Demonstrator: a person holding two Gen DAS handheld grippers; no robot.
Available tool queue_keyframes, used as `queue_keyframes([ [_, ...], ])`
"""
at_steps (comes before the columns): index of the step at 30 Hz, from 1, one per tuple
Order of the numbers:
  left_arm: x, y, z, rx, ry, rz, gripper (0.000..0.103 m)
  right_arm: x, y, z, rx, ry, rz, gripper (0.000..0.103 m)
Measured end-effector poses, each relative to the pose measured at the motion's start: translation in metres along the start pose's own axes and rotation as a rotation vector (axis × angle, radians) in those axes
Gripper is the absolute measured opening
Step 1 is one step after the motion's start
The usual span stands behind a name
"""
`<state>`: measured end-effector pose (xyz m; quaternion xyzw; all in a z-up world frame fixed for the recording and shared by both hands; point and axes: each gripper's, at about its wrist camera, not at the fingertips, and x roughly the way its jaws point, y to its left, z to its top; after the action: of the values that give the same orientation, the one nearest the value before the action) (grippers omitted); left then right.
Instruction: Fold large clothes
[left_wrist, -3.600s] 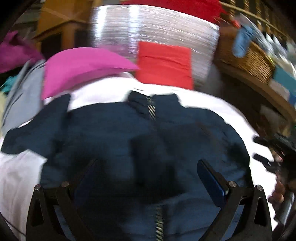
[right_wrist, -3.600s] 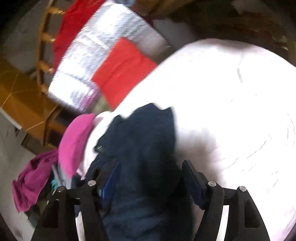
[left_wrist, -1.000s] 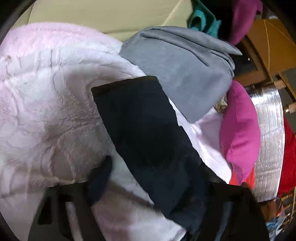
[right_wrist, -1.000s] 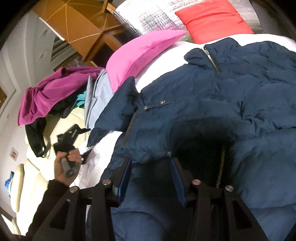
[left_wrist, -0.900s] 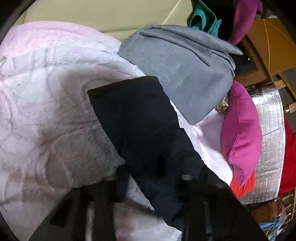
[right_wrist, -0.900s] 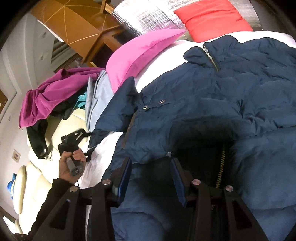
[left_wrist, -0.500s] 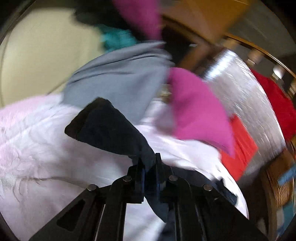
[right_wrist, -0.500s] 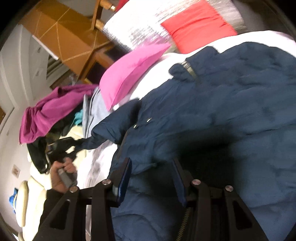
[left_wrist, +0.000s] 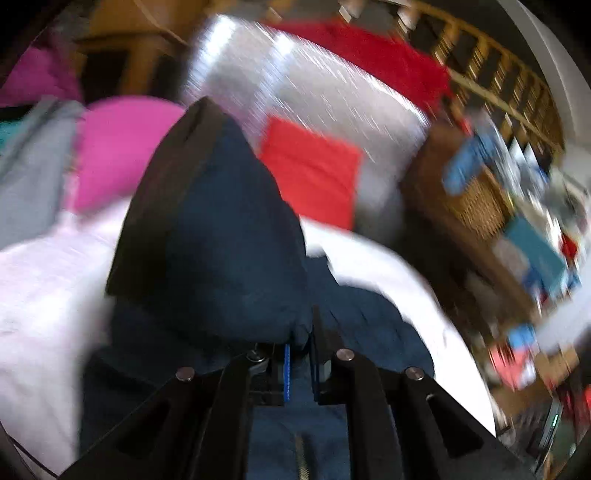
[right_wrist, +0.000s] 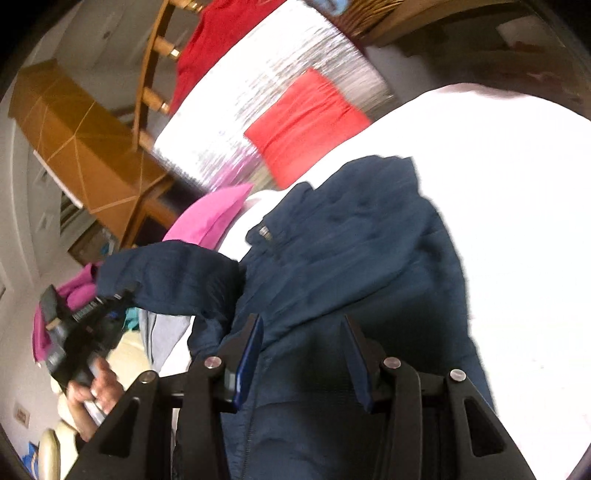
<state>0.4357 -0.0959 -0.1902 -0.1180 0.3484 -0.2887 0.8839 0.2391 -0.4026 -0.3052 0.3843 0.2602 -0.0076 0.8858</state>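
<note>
A navy puffer jacket (right_wrist: 354, 258) lies front up on a white fleece blanket (right_wrist: 517, 229). My left gripper (left_wrist: 299, 354) is shut on the jacket's sleeve (left_wrist: 221, 236) and holds it lifted above the jacket body (left_wrist: 354, 317). In the right wrist view the left gripper (right_wrist: 107, 299) holds the raised sleeve (right_wrist: 166, 273) at the left. My right gripper (right_wrist: 303, 332) is open, its jaws spread low over the jacket's lower front, holding nothing.
A pink pillow (right_wrist: 210, 214), a red cushion (right_wrist: 306, 122) and a silver mat (right_wrist: 266, 85) sit at the bed's head. Grey clothes (left_wrist: 29, 173) and magenta clothes (right_wrist: 77, 288) are piled at the left. A wicker basket (left_wrist: 476, 199) stands on the right.
My left gripper shut on the sleeve, lifted it off the blanket and swung it over toward the jacket body. My right gripper stayed open over the jacket's lower front.
</note>
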Motion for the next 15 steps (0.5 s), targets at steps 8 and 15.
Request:
queue_keyframes([
  [8, 0.030, -0.019, -0.034, 0.072, 0.251, 0.026, 0.069, -0.021, -0.025, 0.007, 0.058, -0.035, -0.033, 0.053],
  [15, -0.051, 0.038, -0.011, -0.092, 0.073, -0.001, 0.082, -0.002, 0.000, 0.007, -0.008, 0.008, -0.054, 0.073],
])
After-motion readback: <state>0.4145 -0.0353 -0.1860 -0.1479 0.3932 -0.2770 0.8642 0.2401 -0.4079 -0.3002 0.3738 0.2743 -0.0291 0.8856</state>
